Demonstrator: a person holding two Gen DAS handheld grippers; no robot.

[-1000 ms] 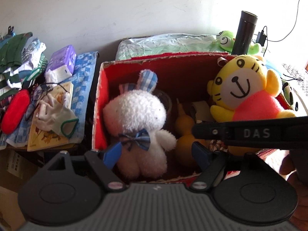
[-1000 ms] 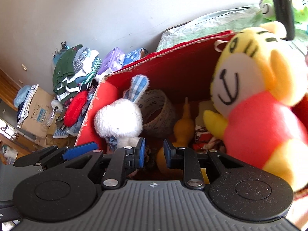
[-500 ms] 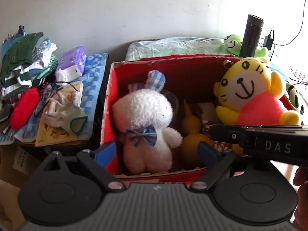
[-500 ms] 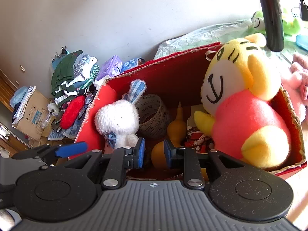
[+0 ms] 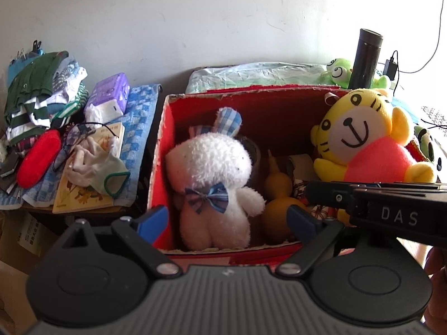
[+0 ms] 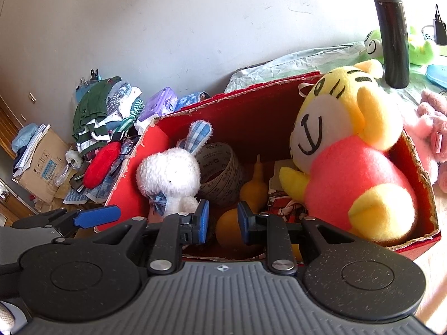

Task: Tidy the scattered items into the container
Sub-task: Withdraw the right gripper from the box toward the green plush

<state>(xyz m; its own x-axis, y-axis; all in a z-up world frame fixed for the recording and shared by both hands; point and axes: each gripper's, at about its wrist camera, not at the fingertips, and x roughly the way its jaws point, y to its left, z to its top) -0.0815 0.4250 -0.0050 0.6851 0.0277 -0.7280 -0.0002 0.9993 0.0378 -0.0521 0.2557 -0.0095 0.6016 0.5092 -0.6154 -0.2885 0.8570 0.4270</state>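
Note:
A red cardboard box (image 5: 164, 150) holds a white plush rabbit (image 5: 212, 167) with a blue bow at its left end. A yellow tiger plush (image 5: 360, 139) in pink sits at its right end, with a yellow gourd (image 5: 275, 184) between them. My left gripper (image 5: 226, 220) hovers open at the box's near rim, short of the rabbit and holding nothing. My right gripper (image 6: 223, 220) hangs over the near rim with a narrow gap between its pads and nothing in it. The gourd (image 6: 252, 187) and a tape roll (image 6: 223, 173) lie beyond it.
Left of the box lie piled clothes (image 5: 36, 106), a purple tissue pack (image 5: 110, 92), a red pouch (image 5: 37, 159) and a book (image 5: 86, 184). A black flask (image 5: 366, 58) and a green frog toy (image 5: 339, 71) stand behind it. A pink plush (image 6: 430, 128) lies to its right.
Both views have drawn back and tilted, so more of the box shows. The left jaws have spread wider. The tiger plush now looks smaller and farther off in the right wrist view.

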